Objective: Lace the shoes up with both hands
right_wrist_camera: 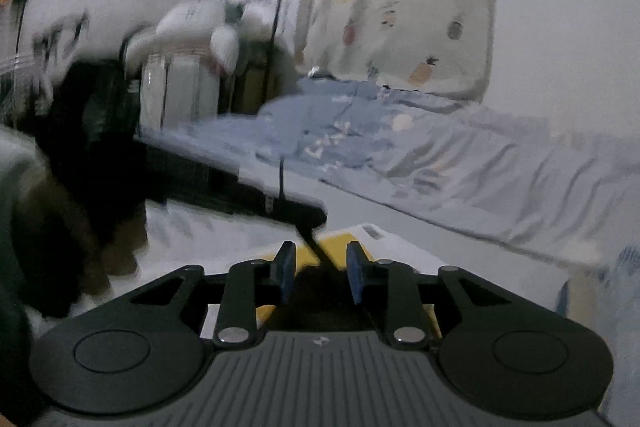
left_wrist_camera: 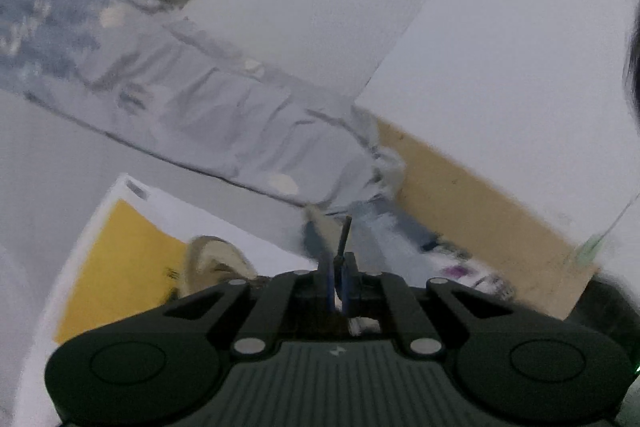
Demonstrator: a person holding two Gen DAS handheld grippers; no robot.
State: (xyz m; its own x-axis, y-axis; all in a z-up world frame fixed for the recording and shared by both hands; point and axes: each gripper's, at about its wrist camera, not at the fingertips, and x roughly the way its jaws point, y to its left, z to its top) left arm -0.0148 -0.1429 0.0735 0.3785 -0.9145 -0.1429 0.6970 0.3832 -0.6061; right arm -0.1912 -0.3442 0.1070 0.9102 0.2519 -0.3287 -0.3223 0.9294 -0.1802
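Jaws of the left gripper (left_wrist_camera: pixel 339 281) are pinched on a dark lace tip (left_wrist_camera: pixel 343 233) standing up between them. Right gripper (right_wrist_camera: pixel 320 273) jaws stand apart, a dark lace (right_wrist_camera: pixel 316 247) between them. Beyond, a beige shoe (left_wrist_camera: pixel 214 263) lies on the yellow-and-white mat (left_wrist_camera: pixel 120 247), before the bed (left_wrist_camera: pixel 224 115).
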